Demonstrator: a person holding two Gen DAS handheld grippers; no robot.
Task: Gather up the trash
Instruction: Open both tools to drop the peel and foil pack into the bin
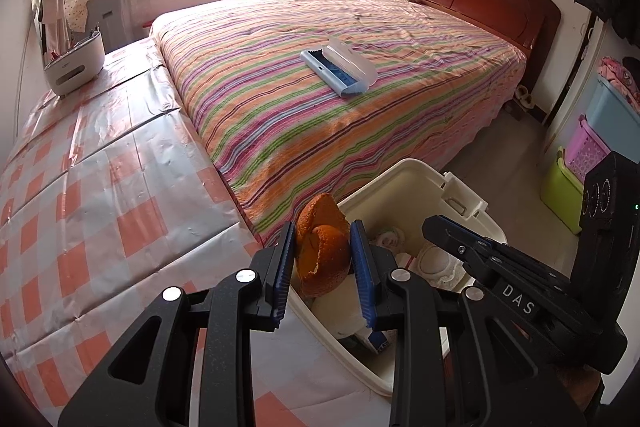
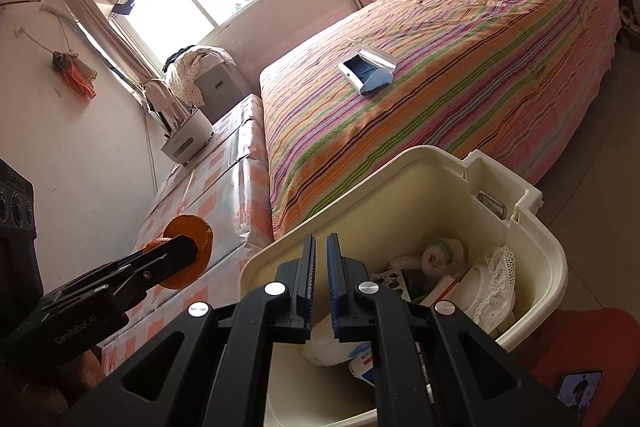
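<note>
Left wrist view: one piece of orange peel (image 1: 322, 247) is being gripped by the left gripper (image 1: 324, 259), its two blue ribbed pads (image 1: 362, 259) pressed against the curled, rough rind. The peel is being held above the near rim of one cream plastic bin (image 1: 400, 183), which is standing on the floor beside the bed (image 1: 340, 95). Crumpled white paper, a lace-edged item and a small printed carton are lying inside the bin. The right gripper (image 1: 444, 227) is being seen from the side over the bin — "DAS" can be read on its black body; its jaw gap cannot be judged from here. One pale blue case (image 1: 340, 67) is lying open on the striped bedspread, and one white rounded box (image 1: 74, 67) is sitting on the checked orange-and-grey cover (image 1: 100, 187).

Right wrist view: the right gripper (image 2: 321, 255) is being held over the bin (image 2: 556, 259) with its two toothed fingers narrowed to a thin slit, nothing between them. The left gripper (image 2: 180, 251) is being seen at left, marked "GenRobot.AI", with the peel (image 2: 196, 227) clamped — just short of the bin's rim. One phone (image 2: 580, 389) is lying on an orange surface at lower right.
</note>
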